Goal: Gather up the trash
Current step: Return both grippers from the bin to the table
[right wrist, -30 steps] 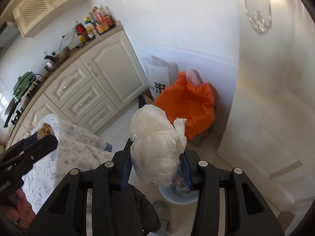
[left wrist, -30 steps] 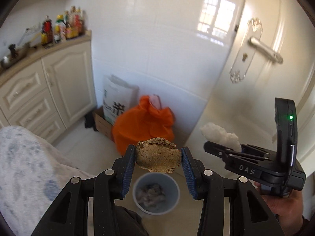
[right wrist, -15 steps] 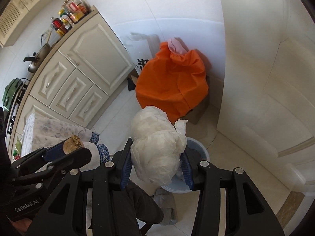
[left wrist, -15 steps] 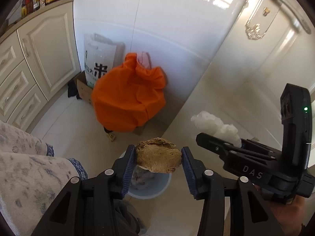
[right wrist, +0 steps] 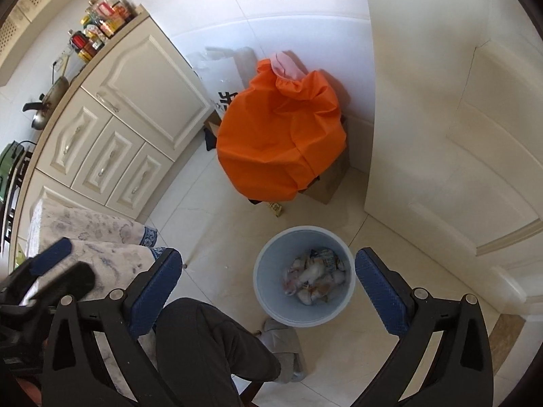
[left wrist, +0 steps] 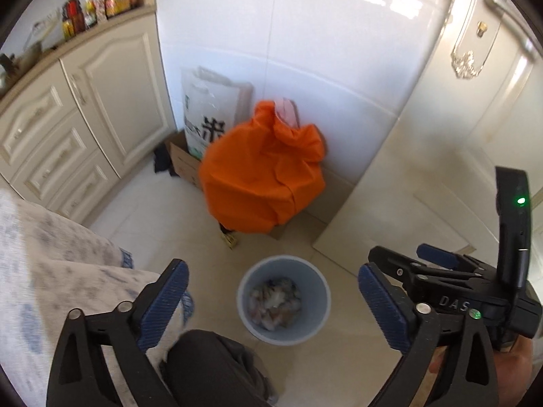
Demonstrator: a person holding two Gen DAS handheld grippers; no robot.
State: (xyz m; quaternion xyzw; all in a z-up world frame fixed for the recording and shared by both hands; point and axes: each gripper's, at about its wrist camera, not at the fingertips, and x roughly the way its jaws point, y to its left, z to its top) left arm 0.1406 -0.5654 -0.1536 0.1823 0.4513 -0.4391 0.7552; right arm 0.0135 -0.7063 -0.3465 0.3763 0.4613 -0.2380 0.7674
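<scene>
Item: my left gripper (left wrist: pixel 271 302) and right gripper (right wrist: pixel 268 285) — jaws just sprung wide, nothing between them. Brown lump and white wad gone from my grip (presumably dropped). Blue bin (right wrist: pixel 268 291), lower centre, holds trash (right wrist: pixel 315 279) — this load delivered.

The letters "DAS" are printed in pale type on the black body of the right gripper (left wrist: pixel 404 268), as seen in the left wrist view. A large black Chinese character, "米", is printed on the white bag (left wrist: pixel 207 108) against the wall; smaller print beside it cannot be read. Labels on the bottles (left wrist: pixel 98 6) are too blurred.
</scene>
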